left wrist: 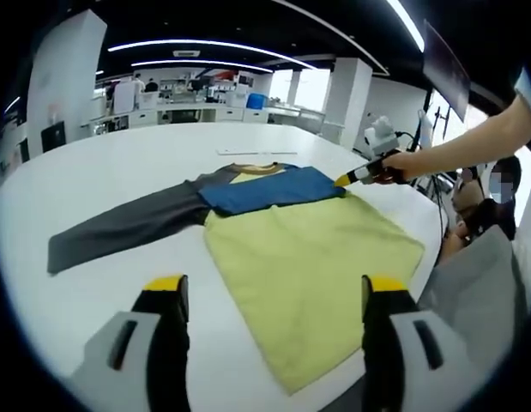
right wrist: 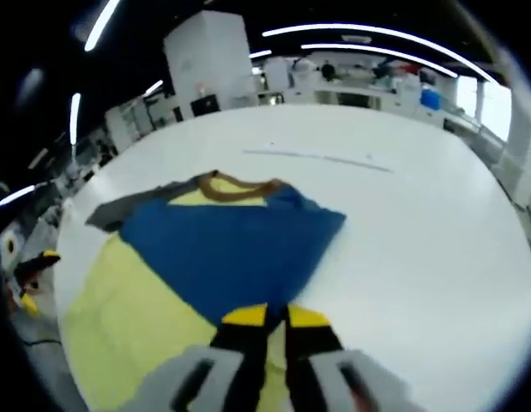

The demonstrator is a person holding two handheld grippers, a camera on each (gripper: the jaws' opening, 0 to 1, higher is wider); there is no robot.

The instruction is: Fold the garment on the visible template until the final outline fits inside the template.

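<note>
Folding is under way on the garment [left wrist: 308,249], a long-sleeved shirt lying flat on the white table [left wrist: 128,163]: its blue sleeve [left wrist: 269,189] already lies across the chest, while the grey sleeve [left wrist: 123,225] is spread outward. In the right gripper view the right claw [right wrist: 276,317] has its yellow tips nearly together at the blue sleeve's [right wrist: 231,245] near edge, apparently pinching it, though actual contact is hard to confirm. The left claw [left wrist: 274,287] hovers wide open above the yellow hem, holding nothing. I judge the next move calls for releasing the blue sleeve, then bringing the grey sleeve in across the chest. The shirt's long axis runs from the collar [left wrist: 255,168] to the hem, collar pointing away from the left claw. No template outline is clear.
</note>
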